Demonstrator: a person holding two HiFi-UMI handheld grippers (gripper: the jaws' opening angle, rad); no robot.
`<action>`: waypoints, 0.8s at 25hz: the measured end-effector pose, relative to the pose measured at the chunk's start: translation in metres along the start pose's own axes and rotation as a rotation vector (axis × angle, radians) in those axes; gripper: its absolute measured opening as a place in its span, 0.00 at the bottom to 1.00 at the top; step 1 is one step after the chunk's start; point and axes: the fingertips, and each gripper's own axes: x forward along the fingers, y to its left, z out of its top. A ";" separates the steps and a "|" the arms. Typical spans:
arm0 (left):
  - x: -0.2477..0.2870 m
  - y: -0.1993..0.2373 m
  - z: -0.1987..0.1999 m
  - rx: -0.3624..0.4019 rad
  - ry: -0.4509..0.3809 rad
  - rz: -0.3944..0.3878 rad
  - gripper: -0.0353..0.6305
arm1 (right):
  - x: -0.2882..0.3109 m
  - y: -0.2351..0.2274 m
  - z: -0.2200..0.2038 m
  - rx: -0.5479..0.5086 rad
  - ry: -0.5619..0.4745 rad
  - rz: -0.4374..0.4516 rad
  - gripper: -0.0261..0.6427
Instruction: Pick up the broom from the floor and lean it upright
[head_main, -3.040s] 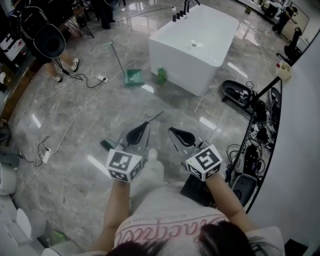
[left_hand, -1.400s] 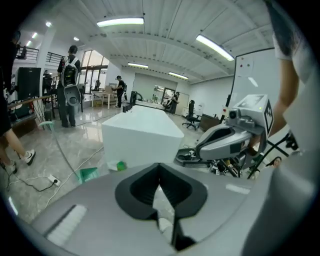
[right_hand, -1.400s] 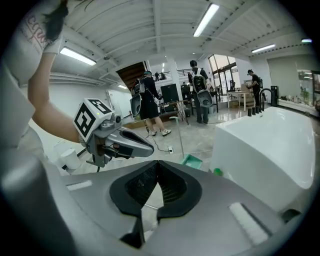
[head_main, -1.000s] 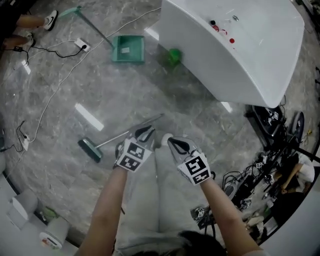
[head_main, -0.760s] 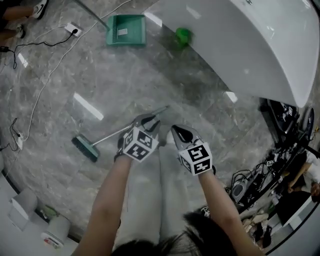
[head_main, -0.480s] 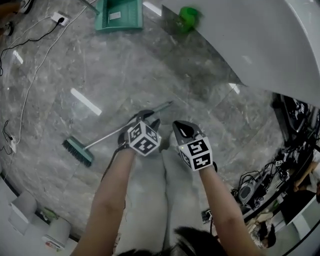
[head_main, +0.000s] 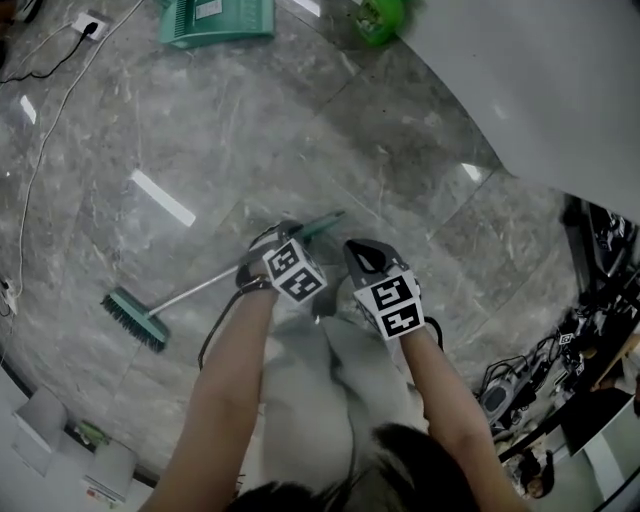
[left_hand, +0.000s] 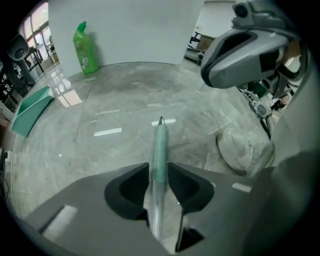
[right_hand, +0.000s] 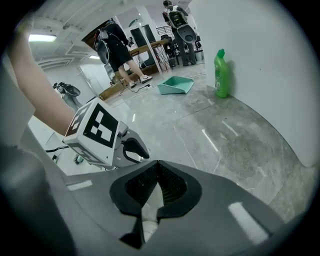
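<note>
1. The left hand-held gripper (head_main: 288, 233) points steeply down at the grey marble floor (head_main: 300, 130), its jaws closing either side of the broom handle, not clamped.
2. The silver-handled broom with green grip and green brush (left_hand: 160, 145) lies flat on the floor. Its grip pokes out ahead of the jaws and its brush trails behind them.
3. The right hand-held gripper (right_hand: 156, 172) is just beside the left one, jaws together and empty.

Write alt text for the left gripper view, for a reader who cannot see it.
The left hand-held gripper is closing its jaws around the green-tipped handle of a broom lying on the grey floor. Beyond stand a green bottle by a white surface and a green dustpan at left.
</note>
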 end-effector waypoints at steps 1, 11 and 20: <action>0.004 -0.001 -0.001 0.011 0.008 -0.003 0.21 | 0.002 -0.004 0.000 -0.002 0.003 0.000 0.04; 0.020 -0.005 0.000 0.059 0.062 -0.010 0.18 | 0.005 -0.025 0.014 -0.012 -0.005 -0.014 0.04; -0.004 0.008 0.010 0.031 0.022 0.000 0.17 | -0.009 -0.012 0.020 -0.018 0.000 0.001 0.04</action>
